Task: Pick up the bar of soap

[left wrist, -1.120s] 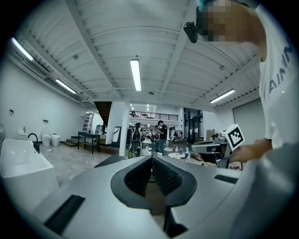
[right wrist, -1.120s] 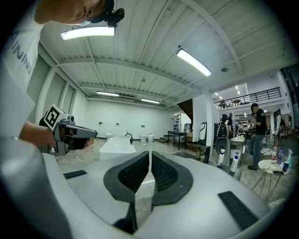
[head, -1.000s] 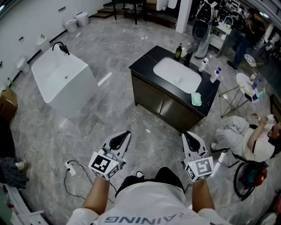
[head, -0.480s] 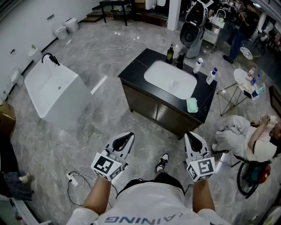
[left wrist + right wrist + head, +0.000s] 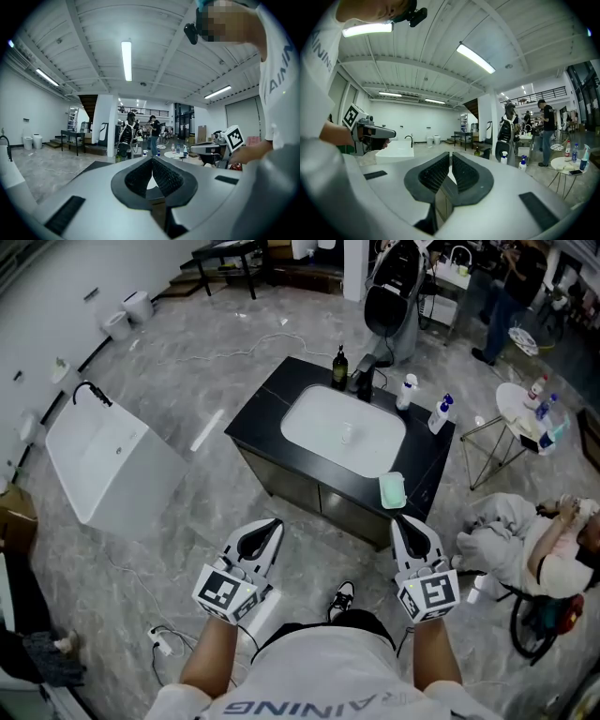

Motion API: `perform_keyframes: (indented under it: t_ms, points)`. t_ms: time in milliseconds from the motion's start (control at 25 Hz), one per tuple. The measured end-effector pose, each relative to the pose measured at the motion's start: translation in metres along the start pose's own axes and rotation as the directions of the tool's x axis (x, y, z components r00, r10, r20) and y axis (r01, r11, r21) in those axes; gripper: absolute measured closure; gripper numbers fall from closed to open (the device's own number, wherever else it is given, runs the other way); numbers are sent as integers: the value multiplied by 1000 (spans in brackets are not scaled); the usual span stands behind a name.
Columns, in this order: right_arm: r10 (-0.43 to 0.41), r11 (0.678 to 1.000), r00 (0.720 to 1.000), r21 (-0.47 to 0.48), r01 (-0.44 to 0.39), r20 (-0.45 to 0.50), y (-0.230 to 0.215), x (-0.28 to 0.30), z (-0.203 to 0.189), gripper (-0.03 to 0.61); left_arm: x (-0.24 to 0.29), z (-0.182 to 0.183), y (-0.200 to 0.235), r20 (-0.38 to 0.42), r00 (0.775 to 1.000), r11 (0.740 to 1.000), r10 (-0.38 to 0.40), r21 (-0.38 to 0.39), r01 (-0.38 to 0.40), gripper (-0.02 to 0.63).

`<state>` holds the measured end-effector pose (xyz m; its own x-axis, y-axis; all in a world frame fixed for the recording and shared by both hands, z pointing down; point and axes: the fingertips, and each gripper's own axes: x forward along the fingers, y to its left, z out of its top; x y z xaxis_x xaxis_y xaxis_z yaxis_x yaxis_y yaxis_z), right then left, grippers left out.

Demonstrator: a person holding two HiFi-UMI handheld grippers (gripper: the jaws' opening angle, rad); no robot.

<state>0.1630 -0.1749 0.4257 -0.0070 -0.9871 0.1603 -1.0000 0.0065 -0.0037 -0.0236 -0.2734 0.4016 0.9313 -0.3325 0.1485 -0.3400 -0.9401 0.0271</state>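
The pale green bar of soap (image 5: pixel 392 489) lies on the black bench (image 5: pixel 258 421) near its front right corner, just beside the white basin (image 5: pixel 323 427). Its long axis runs roughly away from the person, and it is too small to tell whether a dish sits under it. The left claw (image 5: pixel 267 525) and right claw (image 5: pixel 405 521) are both clenched and empty, short of the bench, and each one's own body blocks the soap from its gripper view.

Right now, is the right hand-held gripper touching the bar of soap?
Apart. The head view shows the right hand-held gripper short of the bar of soap; its own view shows shut jaws holding nothing.
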Motion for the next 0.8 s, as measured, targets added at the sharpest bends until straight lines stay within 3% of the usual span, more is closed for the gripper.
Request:
perform_keyframes:
  t_ms: [360,800]
  points:
    - [-51,998,999,41,51,-13,-75,19,-9,551,82,10,4,-28,999,999,-42,16,43,603]
    - [-213,974,975,60,217,-58,-115,34,-16,551,161,10,24,-26,976,977,-215,10,215,603]
